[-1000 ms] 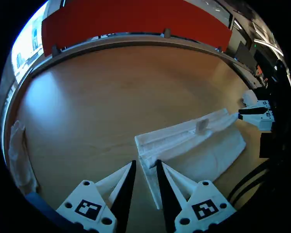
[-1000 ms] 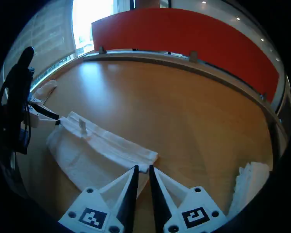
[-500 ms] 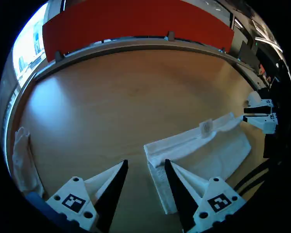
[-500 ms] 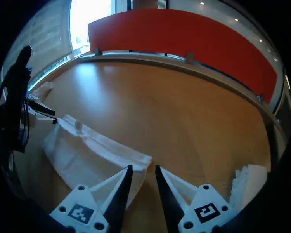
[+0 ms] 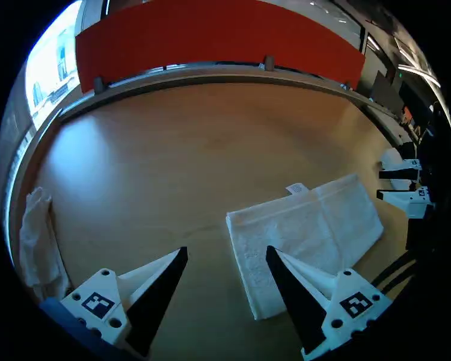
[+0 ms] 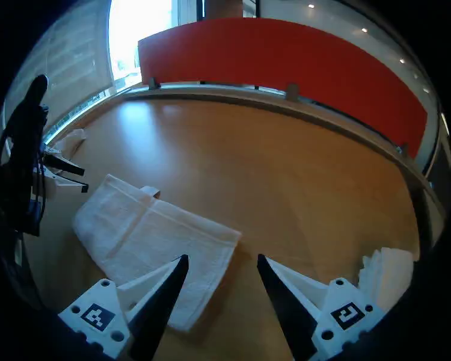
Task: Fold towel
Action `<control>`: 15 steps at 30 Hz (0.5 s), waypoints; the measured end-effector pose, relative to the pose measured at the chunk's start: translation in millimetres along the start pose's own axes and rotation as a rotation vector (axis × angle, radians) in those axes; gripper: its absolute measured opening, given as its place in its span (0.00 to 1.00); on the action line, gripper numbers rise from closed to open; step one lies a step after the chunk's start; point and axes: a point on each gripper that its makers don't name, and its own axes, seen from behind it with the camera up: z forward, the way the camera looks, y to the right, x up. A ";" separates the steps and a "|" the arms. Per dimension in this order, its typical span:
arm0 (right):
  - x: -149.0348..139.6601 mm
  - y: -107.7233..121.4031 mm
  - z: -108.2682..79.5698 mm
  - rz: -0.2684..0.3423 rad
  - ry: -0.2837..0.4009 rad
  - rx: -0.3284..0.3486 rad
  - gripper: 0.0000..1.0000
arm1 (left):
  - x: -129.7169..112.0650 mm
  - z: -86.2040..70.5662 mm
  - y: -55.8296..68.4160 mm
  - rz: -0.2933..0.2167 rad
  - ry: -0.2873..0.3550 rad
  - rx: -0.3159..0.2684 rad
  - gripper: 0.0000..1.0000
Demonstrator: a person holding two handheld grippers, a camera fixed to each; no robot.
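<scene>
- The towel (image 5: pixel 303 231) is lying flat on the wooden tabletop (image 5: pixel 183 156). It's folded into a neat-ish rectangle with nothing gripping it.
- In the left gripper view the towel sits near and right of centre. Its long side runs off toward the far right.
- There's a little tag (image 5: pixel 296 188) poking out from the towel's far edge.
- The left gripper (image 5: pixel 225 249) has its jaws spread wide and holds nothing. Its right finger overlaps the towel's near edge in the picture, but I honestly can't tell if it's touching the cloth.
- The right gripper (image 6: pixel 222 257) is the same deal, jaws wide apart and empty. The towel's near right corner sits just off its left finger in the right gripper view.
- Each gripper shows up in the other's view at the towel's opposite end, so the towel is between the two. From over there both look parted too, with tips just beside the cloth.
- A crumpled white cloth (image 5: pixel 36 240) sits at the near left edge of the tabletop in the left gripper view, well apart from the towel.
- A second small white cloth (image 6: pixel 72 139) lies on the far left in the right gripper view, just past the left gripper.
- A red panel (image 5: pixel 219 30) stands along the far edge of the tabletop.
</scene>
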 end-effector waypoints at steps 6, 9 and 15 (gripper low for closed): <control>-9.1 -6.5 -14.9 -0.010 0.000 0.002 0.88 | -17.1 -19.8 0.5 -0.015 0.002 0.012 0.97; -13.7 -9.1 -22.9 -0.011 0.002 0.000 0.88 | -27.6 -28.4 1.5 -0.022 -0.001 0.017 0.97; -18.6 -10.7 -31.3 -0.014 0.005 0.000 0.88 | -42.0 -41.2 0.1 -0.037 -0.003 0.033 0.97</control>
